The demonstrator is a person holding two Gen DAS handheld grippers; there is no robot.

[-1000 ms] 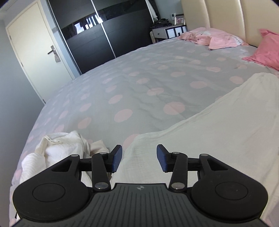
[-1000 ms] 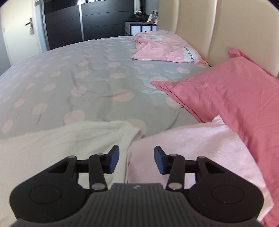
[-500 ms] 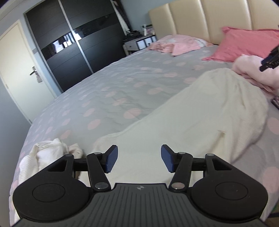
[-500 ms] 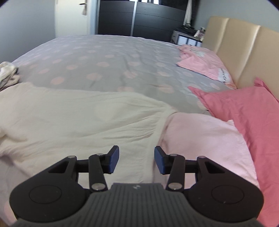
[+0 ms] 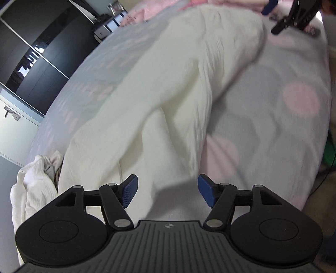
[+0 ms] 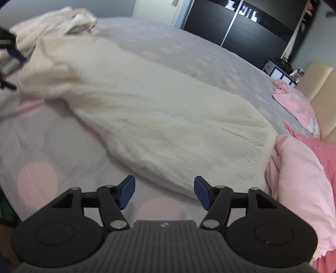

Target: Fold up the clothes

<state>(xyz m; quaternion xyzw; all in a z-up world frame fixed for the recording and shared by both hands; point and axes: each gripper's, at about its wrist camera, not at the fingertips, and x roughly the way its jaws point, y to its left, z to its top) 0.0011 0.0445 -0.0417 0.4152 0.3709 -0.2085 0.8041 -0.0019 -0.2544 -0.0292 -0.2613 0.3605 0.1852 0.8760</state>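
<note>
A long cream garment (image 5: 168, 100) lies spread across the grey bed with pink dots; the right wrist view shows the same cream garment (image 6: 159, 117) running from far left to near right. My left gripper (image 5: 167, 194) hangs over the garment's near end, its jaws opening, nothing pinched between the blue pads. My right gripper (image 6: 163, 194) hovers by the garment's near edge over the bedspread, jaws opening, nothing between them. The right gripper (image 5: 294, 16) also shows at the top right of the left wrist view.
A crumpled white garment (image 5: 33, 180) lies beside the cream one's left end. A pale pink garment (image 6: 298, 180) and pink pillows (image 6: 323, 151) sit at the right end. The bed's edge (image 5: 323, 147) drops off at the right. A black wardrobe (image 6: 252, 27) stands behind.
Both grippers rolled and dropped closer to the bed, swinging toward the cream garment's opposite ends. Both sets of jaws stand wider than before. The garment now fills each view.
</note>
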